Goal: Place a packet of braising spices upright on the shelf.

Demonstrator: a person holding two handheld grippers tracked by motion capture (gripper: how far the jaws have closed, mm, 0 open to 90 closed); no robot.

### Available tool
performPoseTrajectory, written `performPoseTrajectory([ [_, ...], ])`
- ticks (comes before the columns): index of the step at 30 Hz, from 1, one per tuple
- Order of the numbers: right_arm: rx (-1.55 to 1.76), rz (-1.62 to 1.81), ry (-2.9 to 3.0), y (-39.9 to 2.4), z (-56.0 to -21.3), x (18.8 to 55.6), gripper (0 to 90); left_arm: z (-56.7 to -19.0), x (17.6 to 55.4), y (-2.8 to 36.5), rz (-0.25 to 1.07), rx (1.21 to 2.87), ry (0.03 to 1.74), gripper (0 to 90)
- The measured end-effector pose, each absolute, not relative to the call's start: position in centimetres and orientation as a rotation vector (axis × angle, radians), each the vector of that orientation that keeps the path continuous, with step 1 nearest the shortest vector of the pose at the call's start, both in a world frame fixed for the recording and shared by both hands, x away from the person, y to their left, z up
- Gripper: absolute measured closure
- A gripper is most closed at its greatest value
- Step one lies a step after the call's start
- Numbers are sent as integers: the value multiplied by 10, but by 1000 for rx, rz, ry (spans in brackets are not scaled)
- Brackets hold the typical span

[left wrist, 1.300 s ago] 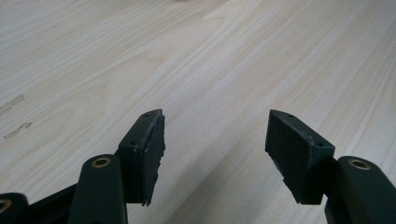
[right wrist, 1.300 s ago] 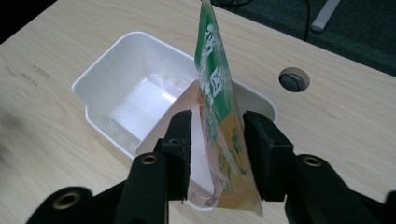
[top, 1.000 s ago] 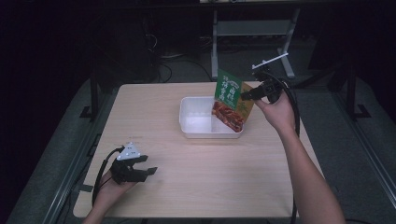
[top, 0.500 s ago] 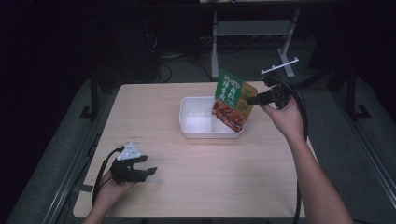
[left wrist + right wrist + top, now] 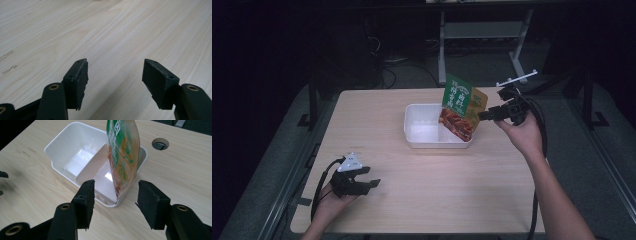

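High view had the green-and-orange snack pouch (image 5: 463,106) standing on edge in the right compartment of the white divided tray (image 5: 422,125), leaning up against the tray's right wall near the middle of the bench (image 5: 412,210). A second earlier the right hand-held gripper (image 5: 484,115) was clamped on that pouch's side; its jaws had just been opening, and in the right gripper view the pouch (image 5: 122,157) sat ahead of the pads with clear air on both sides, so it was let go, nothing between the jaws. I'd say the drop-off was basically done, though the pouch looked a bit tippy propped like that and could flop over. The left hand-held gripper (image 5: 362,183) hadn't budged, parked near the front left corner with its jaws spread wide over bare wood (image 5: 112,37), grasping nothing.
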State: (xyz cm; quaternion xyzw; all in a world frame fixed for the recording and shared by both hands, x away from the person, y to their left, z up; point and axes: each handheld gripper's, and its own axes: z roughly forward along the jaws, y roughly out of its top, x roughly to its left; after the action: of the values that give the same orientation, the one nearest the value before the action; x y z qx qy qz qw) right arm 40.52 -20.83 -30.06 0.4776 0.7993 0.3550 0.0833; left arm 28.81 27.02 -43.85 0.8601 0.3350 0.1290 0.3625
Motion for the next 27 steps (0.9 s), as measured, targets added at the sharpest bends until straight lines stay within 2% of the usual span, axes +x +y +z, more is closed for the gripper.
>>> performPoseTrajectory([
  [27,1418,1154,2426,-221,-330,370,449,-438,287,269,344,2206,862,368],
])
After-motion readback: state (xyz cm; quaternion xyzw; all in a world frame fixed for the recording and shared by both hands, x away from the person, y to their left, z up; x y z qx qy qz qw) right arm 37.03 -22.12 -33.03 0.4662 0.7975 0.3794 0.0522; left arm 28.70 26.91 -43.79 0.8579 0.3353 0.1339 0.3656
